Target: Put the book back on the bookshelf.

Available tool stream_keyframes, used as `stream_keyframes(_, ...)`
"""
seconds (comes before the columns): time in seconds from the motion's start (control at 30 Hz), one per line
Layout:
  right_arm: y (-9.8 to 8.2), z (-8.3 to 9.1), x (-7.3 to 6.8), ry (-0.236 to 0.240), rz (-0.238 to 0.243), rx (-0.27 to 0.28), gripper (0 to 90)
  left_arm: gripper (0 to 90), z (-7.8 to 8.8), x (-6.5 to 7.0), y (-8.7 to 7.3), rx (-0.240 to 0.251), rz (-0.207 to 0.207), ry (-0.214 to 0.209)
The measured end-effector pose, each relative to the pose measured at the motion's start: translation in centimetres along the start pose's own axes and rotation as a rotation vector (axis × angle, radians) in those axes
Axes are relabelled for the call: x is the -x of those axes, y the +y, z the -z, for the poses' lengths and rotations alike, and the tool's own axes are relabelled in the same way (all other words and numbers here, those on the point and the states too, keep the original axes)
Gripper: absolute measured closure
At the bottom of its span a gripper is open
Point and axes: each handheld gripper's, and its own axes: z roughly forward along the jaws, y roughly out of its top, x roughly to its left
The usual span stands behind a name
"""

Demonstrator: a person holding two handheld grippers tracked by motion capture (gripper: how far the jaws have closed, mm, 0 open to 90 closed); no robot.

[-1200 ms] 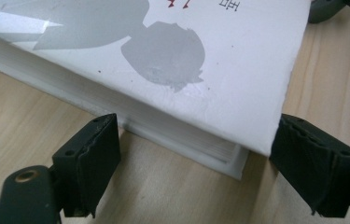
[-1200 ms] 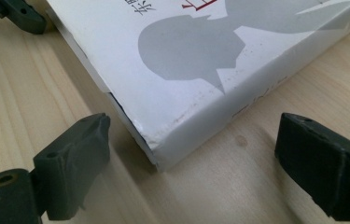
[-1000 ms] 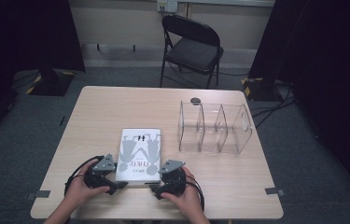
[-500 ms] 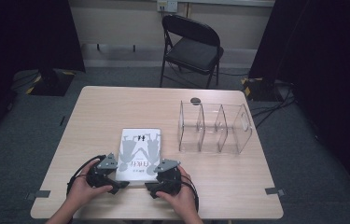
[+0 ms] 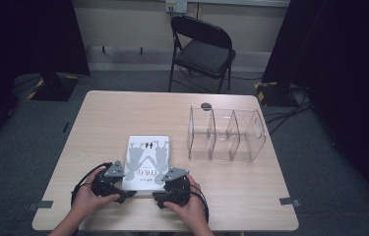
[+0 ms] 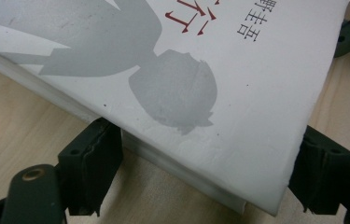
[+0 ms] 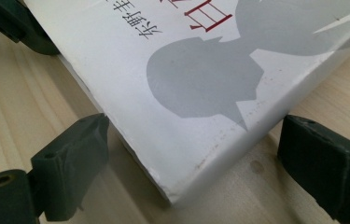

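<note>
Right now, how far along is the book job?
Early. Done: both grippers are at the near corners of the white book, left gripper and right gripper. In hand: each gripper's fingers straddle a corner; the right's look open, no firm grip visible. Left: lifting it; the clear divider rack looks empty, perhaps the destination.

book (image 5: 146, 162): white cover, grey shadow shapes of people, red letters and small dark letters
table (image 5: 123, 113): light wood with thin stripes
left gripper (image 5: 123, 192): black, grey plate on top
right gripper (image 5: 158, 196): black, grey plate on top
clear box (image 5: 226, 135): see-through, at 3 o'clock from the book
chair (image 5: 202, 49): black, at 12 o'clock
floor (image 5: 34, 132): dark grey
</note>
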Motion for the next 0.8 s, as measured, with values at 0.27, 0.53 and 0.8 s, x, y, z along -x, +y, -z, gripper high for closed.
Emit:
stream_keyframes(0.27, 0.0, 0.0, -0.1, -0.002, -0.011, -0.003, 7.3, 19.0, 1.0, 0.2, 0.8, 0.042, -0.022, 0.022)
stream_keyframes(0.53, 0.0, 0.0, -0.1, -0.005, -0.015, -0.003, 7.2, 18.6, 1.5, 0.1, 1.3, 0.064, 0.026, 0.0)
stream_keyframes(0.8, 0.1, -0.1, -0.1, -0.007, -0.018, -0.004, 7.2, 17.6, 1.6, -0.2, 1.6, 0.054, 0.046, -0.019)
